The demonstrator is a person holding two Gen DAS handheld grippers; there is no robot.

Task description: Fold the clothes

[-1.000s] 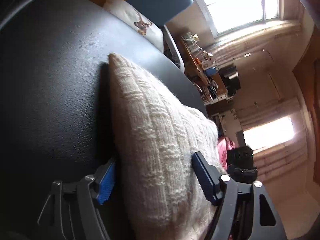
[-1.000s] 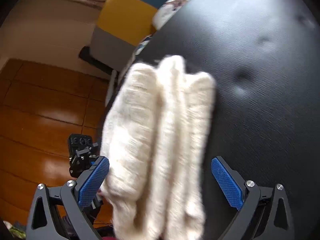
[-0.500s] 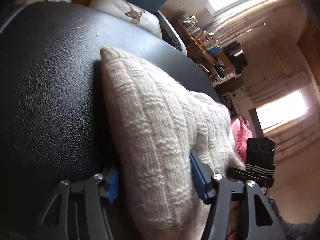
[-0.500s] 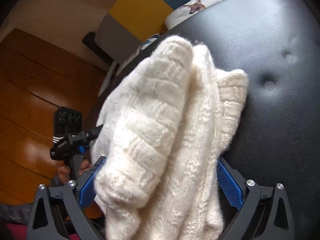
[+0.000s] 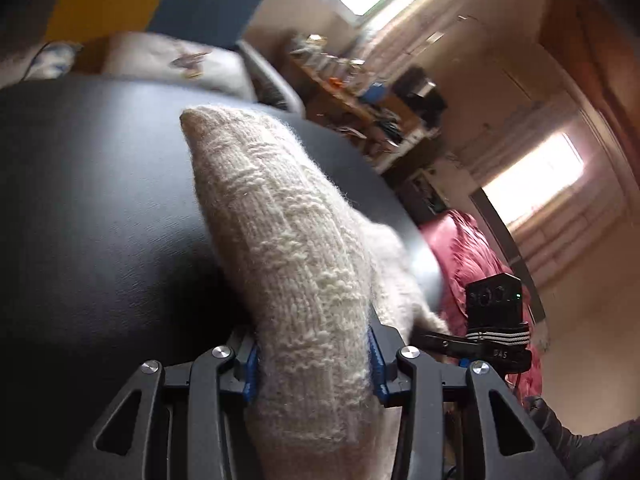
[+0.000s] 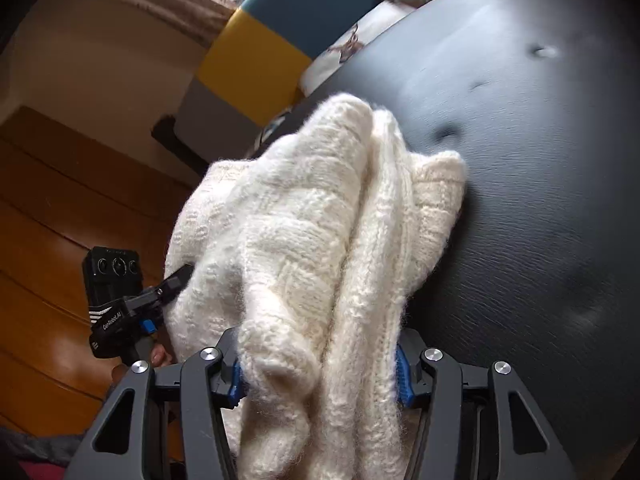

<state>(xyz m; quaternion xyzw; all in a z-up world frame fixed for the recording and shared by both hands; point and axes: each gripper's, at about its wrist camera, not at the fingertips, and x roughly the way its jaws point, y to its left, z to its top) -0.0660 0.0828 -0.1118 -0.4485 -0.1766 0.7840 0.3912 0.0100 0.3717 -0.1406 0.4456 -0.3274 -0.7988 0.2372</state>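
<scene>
The near end of the sweater (image 5: 296, 264) runs off the bottom of both wrist views, so how far it reaches toward the person cannot be told, and its folded layers hide the surface beneath. It is a cream knit, bunched in thick folds, lying on a black padded surface (image 5: 100, 208) with its far end still resting there. The left gripper (image 5: 314, 364) has a fold of the knit between its blue pads (image 5: 251, 368), which are nearly buried in the wool; its jaws are closing and press on the cloth. The right gripper (image 6: 320, 376) likewise has a thick bundle between its pads (image 6: 402, 376), the jaws closing and squeezing it from both sides. In the right view the other gripper's black camera block (image 6: 114, 292) shows at the left, its fingers partly lost behind the sweater, with a few fingertips (image 6: 160, 358) of the person's hand just below it. The left view is blurred: shelves of clutter (image 5: 360, 92) in the background cannot be made out, and what they hold is unreadable. A red cloth (image 5: 472, 256) lies beyond the surface's right edge. The sweater sits near the surface's edge, above a wooden floor (image 6: 60, 208); to its other side the black padding stretches bare and wide. A yellow and blue cushion (image 6: 280, 40) stands past the far edge.
</scene>
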